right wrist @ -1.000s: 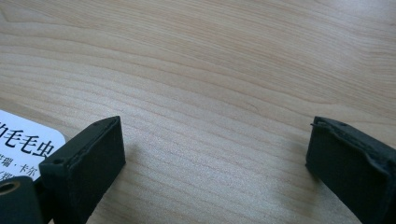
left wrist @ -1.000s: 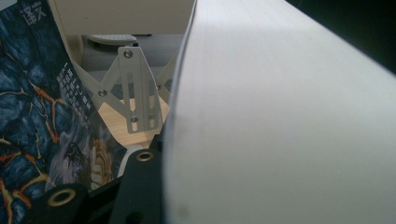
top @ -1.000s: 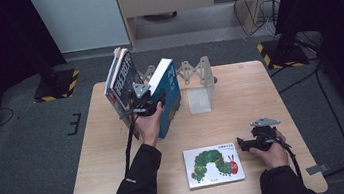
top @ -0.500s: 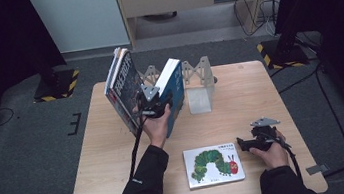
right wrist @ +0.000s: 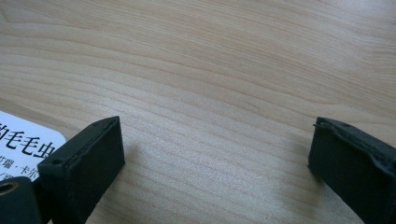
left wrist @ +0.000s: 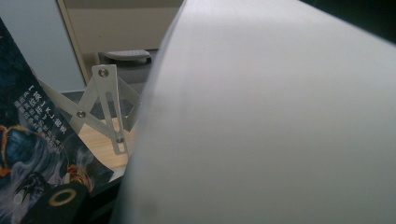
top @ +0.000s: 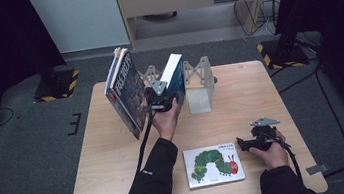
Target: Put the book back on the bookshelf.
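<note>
Jaws on my left gripper (top: 161,97) are hidden, so I can't tell their grip, but the blue book (top: 173,78) has tipped upright into the rack (top: 197,81) on the desk (top: 106,151) since a second ago. Slotting looks nearly done. Right gripper (top: 244,143) lies empty, jaws wide, beside the caterpillar book (top: 213,165).

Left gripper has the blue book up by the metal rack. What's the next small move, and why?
Probably ease the blue book down and back into the metal rack, beside the dark books already leaning there. The left gripper holds it tilted above the table, not yet seated; the right gripper rests open by the caterpillar book.
</note>
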